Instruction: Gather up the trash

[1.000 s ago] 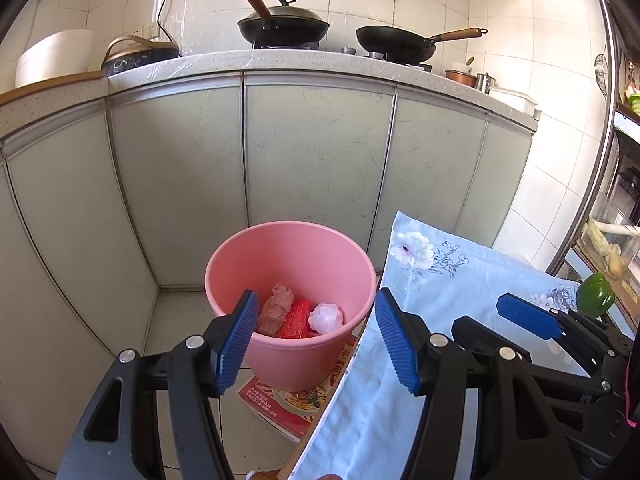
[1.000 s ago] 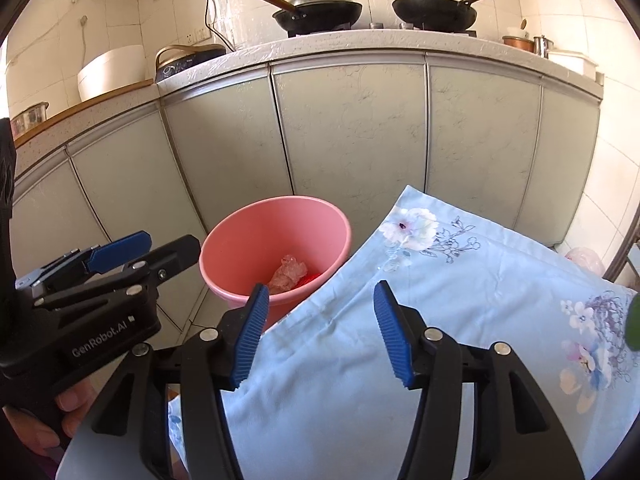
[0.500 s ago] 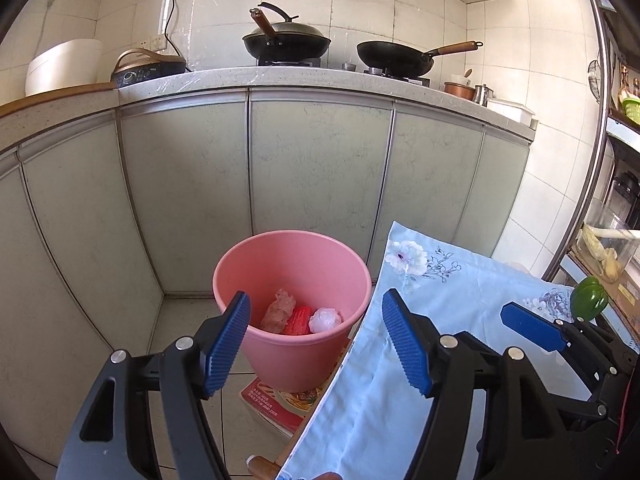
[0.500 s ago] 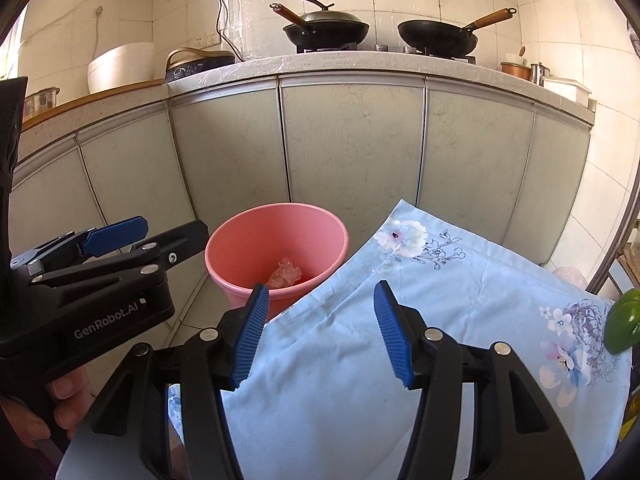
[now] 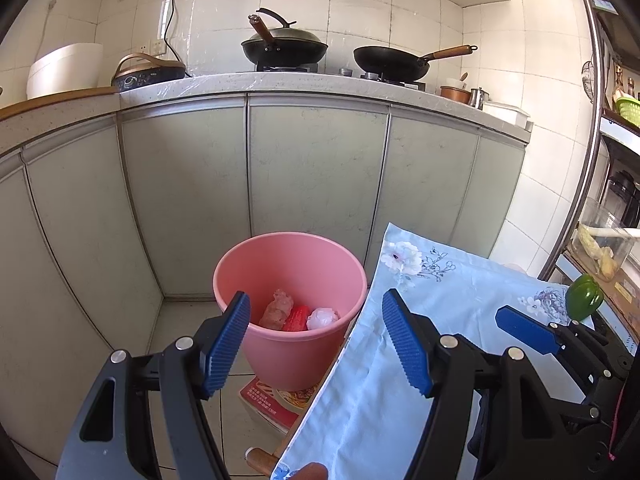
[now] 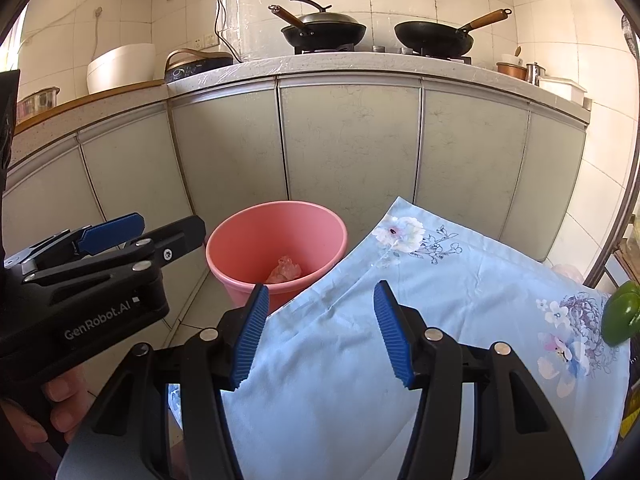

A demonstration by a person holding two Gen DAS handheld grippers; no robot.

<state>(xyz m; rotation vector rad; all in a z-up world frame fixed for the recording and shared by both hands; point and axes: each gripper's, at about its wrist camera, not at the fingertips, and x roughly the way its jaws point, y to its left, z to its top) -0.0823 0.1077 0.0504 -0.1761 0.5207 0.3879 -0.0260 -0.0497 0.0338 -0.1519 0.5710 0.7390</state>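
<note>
Looks mostly done: the pink bucket at lower centre already holds three bits of trash. Left gripper and right gripper both hang spread and empty; no trash visible on the floral tablecloth

Pink bucket: smooth plastic, slight sheen. Tablecloth: pale blue printed cloth, matt, softly creased. Cabinet doors: matt grey-green panels, metal-edged. Countertop: speckled, polished stone look. Wall tiles: glossy white. Far woks: dark matt metal, wooden handles. Gripper pads: ribbed blue, rubbery.
</note>
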